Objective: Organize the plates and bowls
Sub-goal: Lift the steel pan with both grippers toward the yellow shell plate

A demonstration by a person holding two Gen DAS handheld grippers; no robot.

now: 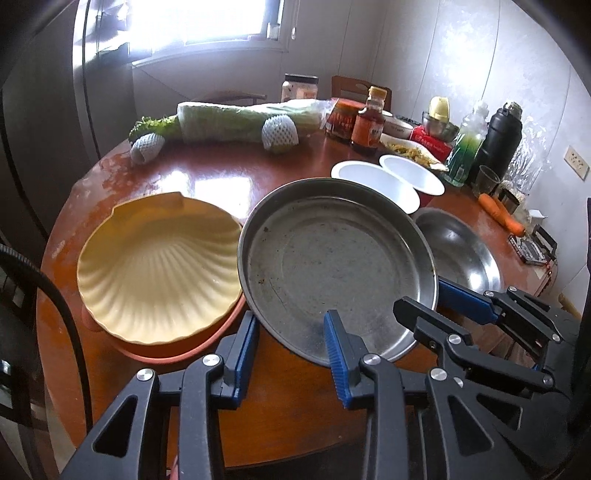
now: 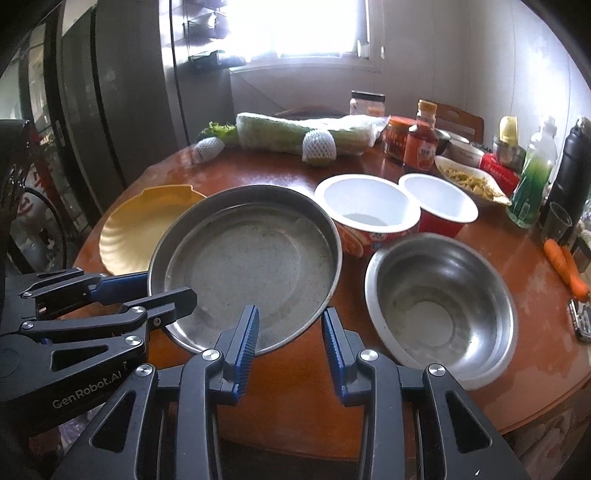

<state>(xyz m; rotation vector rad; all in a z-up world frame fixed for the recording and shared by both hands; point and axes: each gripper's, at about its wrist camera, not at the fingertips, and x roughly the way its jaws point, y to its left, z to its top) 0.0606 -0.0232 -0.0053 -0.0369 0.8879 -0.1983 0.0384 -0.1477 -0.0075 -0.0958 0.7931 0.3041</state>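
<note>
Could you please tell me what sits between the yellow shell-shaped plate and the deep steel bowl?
The wide, flat-bottomed steel pan lies between them, clearest in the right wrist view.

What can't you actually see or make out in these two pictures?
- Left wrist view: the yellow shell-shaped dish covers most of the orange plastic basin.
- Both views: the round steel pan hides its own underside, so resting or lifted is unclear.
- Both views: labels on the red-lidded jar and amber sauce bottle are too small.
- Right wrist view: glare washes out the window.
</note>
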